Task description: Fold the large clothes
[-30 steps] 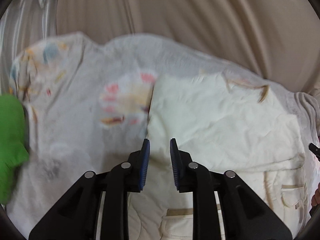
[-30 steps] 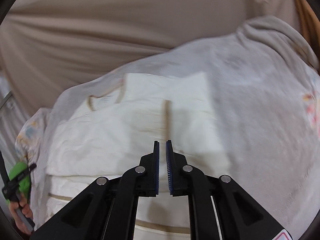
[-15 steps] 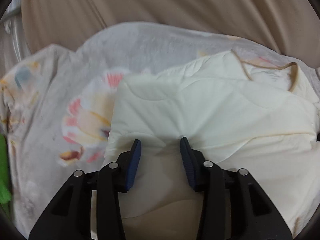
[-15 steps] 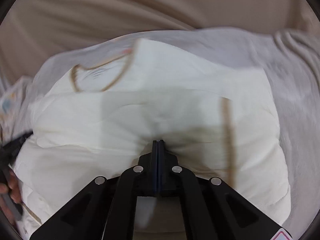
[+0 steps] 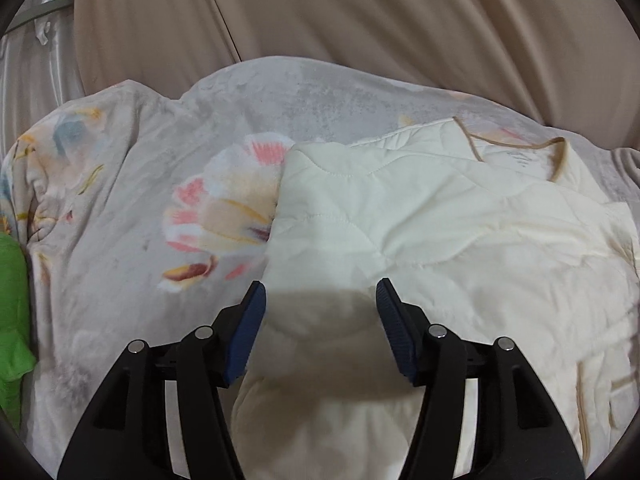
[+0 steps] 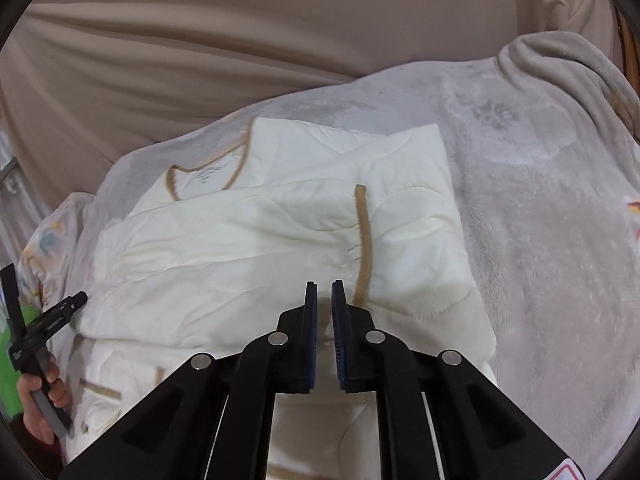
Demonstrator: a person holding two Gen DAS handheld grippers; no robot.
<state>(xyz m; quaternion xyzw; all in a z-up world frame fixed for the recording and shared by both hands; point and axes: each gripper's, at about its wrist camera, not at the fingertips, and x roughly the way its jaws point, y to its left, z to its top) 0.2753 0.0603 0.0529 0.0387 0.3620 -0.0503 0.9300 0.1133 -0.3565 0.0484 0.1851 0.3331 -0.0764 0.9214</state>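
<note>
Cream quilted jacket (image 5: 440, 232) is lying folded on the floral blanket (image 5: 120, 200). Left gripper (image 5: 320, 308) is spreading, pinching nothing; right gripper (image 6: 324, 304) is parting slightly, probably empty. Padding is looking soft, light, springy: grabbing the doubled fold edge.

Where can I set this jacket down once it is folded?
Two bare stretches of blanket flank the cream jacket. One runs from its edge across the flower print to the green cloth. The other, in the right wrist view, reaches the blanket's bunched far corner. The middle is covered by the jacket.
</note>
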